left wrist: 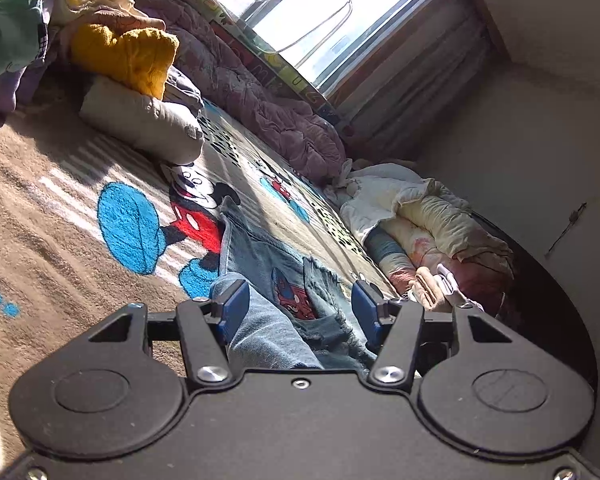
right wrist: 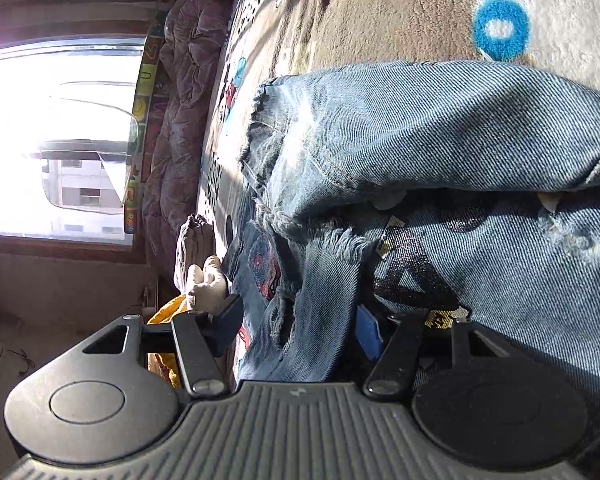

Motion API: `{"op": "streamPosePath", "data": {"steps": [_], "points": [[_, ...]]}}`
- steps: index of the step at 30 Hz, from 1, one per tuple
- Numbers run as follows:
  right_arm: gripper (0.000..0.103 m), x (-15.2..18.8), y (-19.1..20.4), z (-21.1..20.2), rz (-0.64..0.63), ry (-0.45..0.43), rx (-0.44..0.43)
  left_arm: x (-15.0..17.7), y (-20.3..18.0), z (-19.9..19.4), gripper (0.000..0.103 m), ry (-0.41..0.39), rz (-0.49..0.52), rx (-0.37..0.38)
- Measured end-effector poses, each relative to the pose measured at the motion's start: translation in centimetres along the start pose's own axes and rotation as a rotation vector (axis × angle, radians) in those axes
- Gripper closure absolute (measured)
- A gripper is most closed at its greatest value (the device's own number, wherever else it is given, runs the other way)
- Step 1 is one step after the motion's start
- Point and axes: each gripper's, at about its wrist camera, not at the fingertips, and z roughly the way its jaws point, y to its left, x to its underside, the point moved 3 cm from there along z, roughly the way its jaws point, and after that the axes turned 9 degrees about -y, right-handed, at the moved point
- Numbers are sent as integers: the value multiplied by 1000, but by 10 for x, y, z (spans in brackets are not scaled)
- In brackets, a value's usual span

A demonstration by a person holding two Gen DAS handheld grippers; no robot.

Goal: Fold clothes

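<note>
A pair of faded, ripped blue jeans [left wrist: 260, 256] with a red cartoon patch lies on a brown cartoon-mouse blanket [left wrist: 60, 220]. My left gripper [left wrist: 299, 307] sits low over one end. A rolled denim fold fills the gap between its blue pads [left wrist: 236, 312], and they press on it. In the right wrist view the picture is rolled on its side. The jeans [right wrist: 420, 128] are doubled over with a black glitter print showing. My right gripper [right wrist: 298, 326] straddles a frayed layer, its right finger tucked under the upper fold. A gap shows beside its left pad [right wrist: 230, 320].
A heap of clothes with a yellow knit [left wrist: 128, 56] and a beige pillow [left wrist: 140, 120] lies at the far left. A pink quilt [left wrist: 260, 100] runs under the bright window [left wrist: 300, 8]. Cream bedding [left wrist: 420, 216] is bunched by the wall [left wrist: 520, 140]. The blanket [right wrist: 380, 8] continues beyond the jeans.
</note>
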Motion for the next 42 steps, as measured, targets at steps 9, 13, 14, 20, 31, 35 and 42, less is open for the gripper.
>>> {"op": "streamPosePath", "data": {"steps": [9, 13, 14, 20, 31, 35, 42], "points": [[94, 7, 28, 2, -341, -30, -71, 0, 2, -1, 46, 22, -1, 8], [98, 1, 72, -5, -497, -51, -176, 3, 6, 0, 46, 45, -4, -16], [98, -3, 81, -7, -517, -58, -196, 4, 8, 1, 46, 51, -5, -22], [99, -35, 129, -18, -614, -100, -293, 9, 8, 3, 46, 80, 7, -19], [99, -111, 149, -23, -704, -159, -249, 29, -10, 16, 46, 163, 143, -19], [99, -134, 134, -20, -719, -170, -189, 43, -24, 25, 47, 198, 268, -27], [99, -161, 97, -18, -709, -187, -109, 77, -49, 44, 53, 267, 499, -23]]}}
